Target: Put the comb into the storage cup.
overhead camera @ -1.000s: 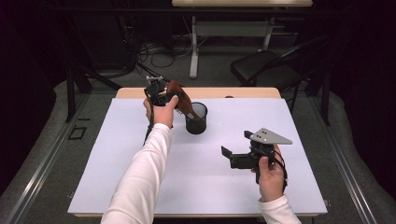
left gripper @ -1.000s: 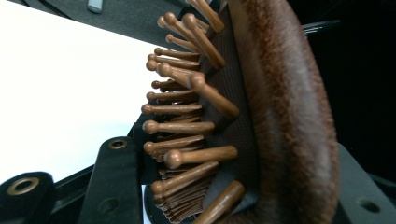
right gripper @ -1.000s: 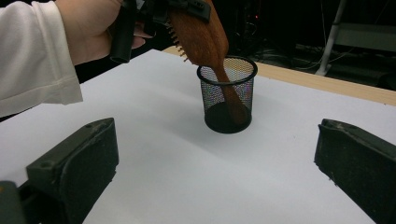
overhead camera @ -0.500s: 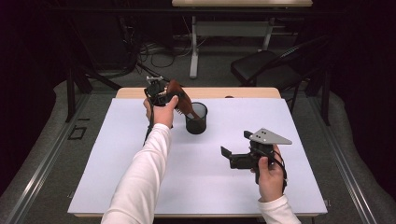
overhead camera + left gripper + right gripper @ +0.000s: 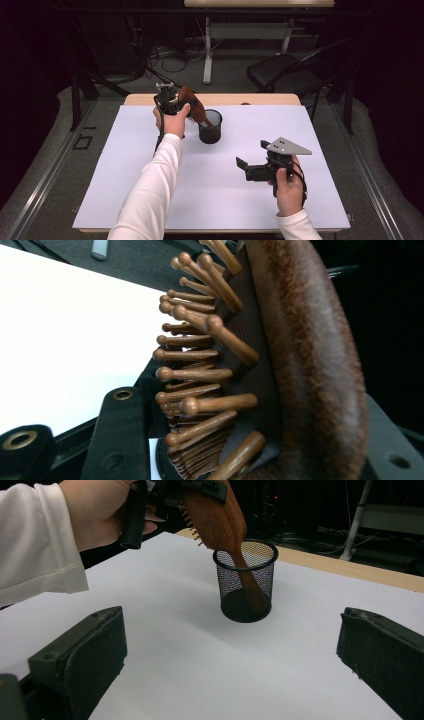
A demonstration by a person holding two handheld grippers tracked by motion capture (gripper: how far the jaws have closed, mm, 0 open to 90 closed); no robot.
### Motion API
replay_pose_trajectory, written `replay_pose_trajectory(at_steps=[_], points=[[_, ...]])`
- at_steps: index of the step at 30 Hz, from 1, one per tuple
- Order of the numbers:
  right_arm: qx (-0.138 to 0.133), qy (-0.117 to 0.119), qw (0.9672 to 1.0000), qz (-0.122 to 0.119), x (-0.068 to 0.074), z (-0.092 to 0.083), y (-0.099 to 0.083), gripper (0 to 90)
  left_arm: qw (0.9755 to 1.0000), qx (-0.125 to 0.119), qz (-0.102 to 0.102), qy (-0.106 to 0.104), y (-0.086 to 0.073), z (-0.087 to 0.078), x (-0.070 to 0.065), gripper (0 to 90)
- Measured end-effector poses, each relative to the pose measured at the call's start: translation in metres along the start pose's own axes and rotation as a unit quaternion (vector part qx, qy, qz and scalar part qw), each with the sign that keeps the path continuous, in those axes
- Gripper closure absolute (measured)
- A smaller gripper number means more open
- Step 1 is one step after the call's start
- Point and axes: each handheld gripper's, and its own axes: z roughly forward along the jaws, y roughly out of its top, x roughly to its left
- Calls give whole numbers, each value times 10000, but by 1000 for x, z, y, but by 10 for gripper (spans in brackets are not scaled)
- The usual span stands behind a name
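The landmark here is the black mesh cup [image 5: 210,127], which stands upright toward the far middle of the white table [image 5: 125,190]. Just left of the cup and above its rim, the left tongs [image 5: 176,101] pinch the head of a brown wooden hairbrush [image 5: 192,107]; in the left gripper view the jaws sit on either side of the bristled head [image 5: 280,365], pressed onto it. The brush leans over the cup, head up and out to the left, while its handle runs down inside the mesh and appears to reach the bottom, as the right gripper view shows [image 5: 235,545].

Well to the right of the cup and nearer the person, the right tongs [image 5: 248,165] hover over bare table with jaws spread wide and nothing between them, pointed toward the cup.

By my judgement the placing is almost done: the handle is already in the cup. What remains is to let go of the head and draw the left hand [image 5: 173,122] clear without tipping the cup.
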Motion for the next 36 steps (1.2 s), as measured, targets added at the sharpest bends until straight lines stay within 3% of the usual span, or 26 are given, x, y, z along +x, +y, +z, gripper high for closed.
replay_pose_trajectory(at_steps=[36], points=[[49, 24, 10000, -23, 2, 2, -1, 0, 9998, -186, -34, -64, -9, -5, 6, 470]])
